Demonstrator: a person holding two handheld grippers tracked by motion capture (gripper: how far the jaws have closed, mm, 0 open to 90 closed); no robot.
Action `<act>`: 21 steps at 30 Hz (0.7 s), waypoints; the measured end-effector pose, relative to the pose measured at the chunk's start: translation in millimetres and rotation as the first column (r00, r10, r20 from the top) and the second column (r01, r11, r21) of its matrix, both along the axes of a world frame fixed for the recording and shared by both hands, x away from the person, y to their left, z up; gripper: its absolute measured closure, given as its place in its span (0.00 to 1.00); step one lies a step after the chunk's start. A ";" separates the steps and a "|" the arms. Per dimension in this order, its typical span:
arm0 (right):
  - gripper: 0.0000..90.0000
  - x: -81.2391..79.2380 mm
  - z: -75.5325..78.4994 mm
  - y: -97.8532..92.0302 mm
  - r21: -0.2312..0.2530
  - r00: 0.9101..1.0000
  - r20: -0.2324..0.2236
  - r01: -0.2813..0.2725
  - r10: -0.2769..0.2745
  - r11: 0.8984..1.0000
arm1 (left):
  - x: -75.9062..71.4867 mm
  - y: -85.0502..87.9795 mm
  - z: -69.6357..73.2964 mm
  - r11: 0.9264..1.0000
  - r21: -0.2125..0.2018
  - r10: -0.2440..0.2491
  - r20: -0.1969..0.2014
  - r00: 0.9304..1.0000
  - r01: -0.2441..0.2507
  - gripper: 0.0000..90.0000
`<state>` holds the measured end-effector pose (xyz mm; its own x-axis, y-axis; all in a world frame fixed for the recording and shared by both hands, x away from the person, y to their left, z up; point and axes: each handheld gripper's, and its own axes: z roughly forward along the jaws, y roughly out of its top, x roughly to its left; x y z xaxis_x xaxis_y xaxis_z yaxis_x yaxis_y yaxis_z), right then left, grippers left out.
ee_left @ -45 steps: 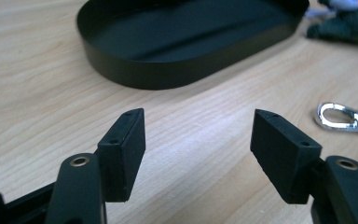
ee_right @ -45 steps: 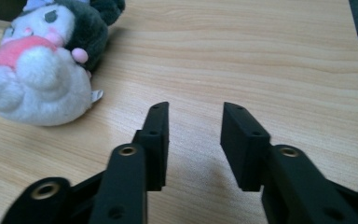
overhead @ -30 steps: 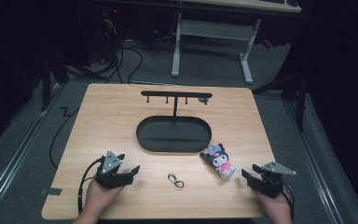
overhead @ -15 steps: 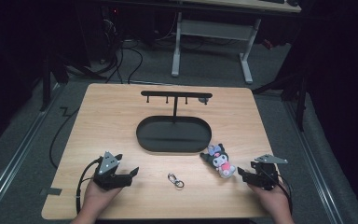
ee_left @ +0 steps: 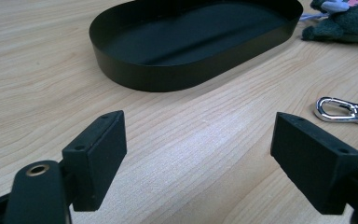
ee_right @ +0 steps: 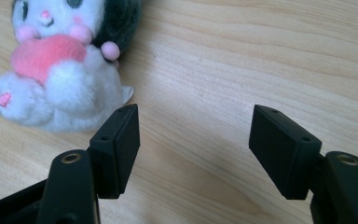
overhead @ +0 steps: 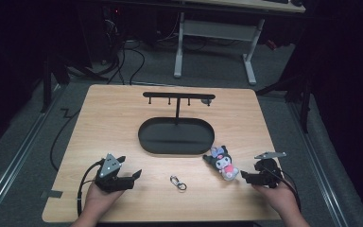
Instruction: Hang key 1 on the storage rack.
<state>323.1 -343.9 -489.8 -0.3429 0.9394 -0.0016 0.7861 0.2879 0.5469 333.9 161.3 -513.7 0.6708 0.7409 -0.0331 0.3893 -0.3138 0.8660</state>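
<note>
A black oval tray (overhead: 176,136) is seen at the middle of the wooden counter (overhead: 113,118), and everything else is placed from it. A black hanger stand (overhead: 178,98) is raised from the tray's far side. A plush toy (overhead: 223,163) with dark ears, a white body and a pink heart is laid just off the tray's near right end. A small metal clasp (overhead: 178,182) is laid on the bare wood in front of the tray, apart from it.

The left tool (overhead: 133,177) is held low over the counter, in front of the tray and to its left, well apart from the clasp. Its jaws have just been opening and are now set wide apart, with only bare wood between them (ee_left: 200,154).

The right tool (overhead: 244,177) is held to the right of the tray, just beside the plush toy (ee_right: 60,60). Its jaws have just been opening and are seen apart, with nothing between them; the toy is left outside them, close to one jaw.
</note>
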 end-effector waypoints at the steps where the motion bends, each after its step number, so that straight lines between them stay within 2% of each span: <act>1: 0.37 0.7 1.4 -0.2 -0.008 1.000 -0.013 -0.005 0.004 1.000 | -0.1 -0.1 0.0 1.000 -0.001 -0.001 -0.001 1.000 0.001 0.21; 2: 0.37 0.7 1.4 -0.2 -0.008 1.000 -0.013 -0.005 0.004 1.000 | -0.1 -0.1 0.0 1.000 -0.001 -0.001 -0.001 1.000 0.001 0.21; 3: 0.37 2.0 3.2 -0.5 -0.029 0.999 -0.036 -0.014 0.013 0.999 | -0.3 -0.7 -0.3 1.000 0.002 -0.003 -0.004 1.000 0.003 0.21; 8: 0.37 2.8 4.5 1.6 -0.043 0.997 -0.078 -0.030 0.026 0.999 | -0.9 -1.6 -0.2 1.000 0.002 -0.009 -0.002 1.000 0.009 0.21; 9: 0.36 3.5 4.9 3.2 -0.055 0.994 -0.102 -0.042 0.036 0.998 | -1.0 -1.7 -0.3 1.000 0.001 -0.011 -0.004 1.000 0.011 0.21; 14: 0.36 4.9 7.9 6.0 -0.065 0.990 -0.131 -0.061 0.052 0.996 | -0.9 -1.9 -0.5 1.000 0.000 -0.015 -0.005 1.000 0.015 0.22; 15: 0.35 5.8 9.7 7.9 -0.071 0.987 -0.149 -0.070 0.059 0.995 | -0.7 -1.9 -0.6 1.000 0.001 -0.017 -0.006 1.000 0.017 0.22; 18: 0.35 6.2 10.6 9.3 -0.081 0.984 -0.162 -0.081 0.067 0.993 | -0.6 -2.0 -0.7 1.000 0.003 -0.018 -0.007 1.000 0.018 0.22; 19: 0.35 6.5 11.4 11.9 -0.090 0.980 -0.183 -0.093 0.076 0.992 | -0.6 -1.9 -0.7 1.000 0.003 -0.019 -0.006 1.000 0.019 0.22; 21: 0.35 6.6 11.8 13.1 -0.093 0.978 -0.193 -0.100 0.080 0.991 | -0.7 -1.9 -0.7 1.000 0.000 -0.020 -0.005 1.000 0.020 0.22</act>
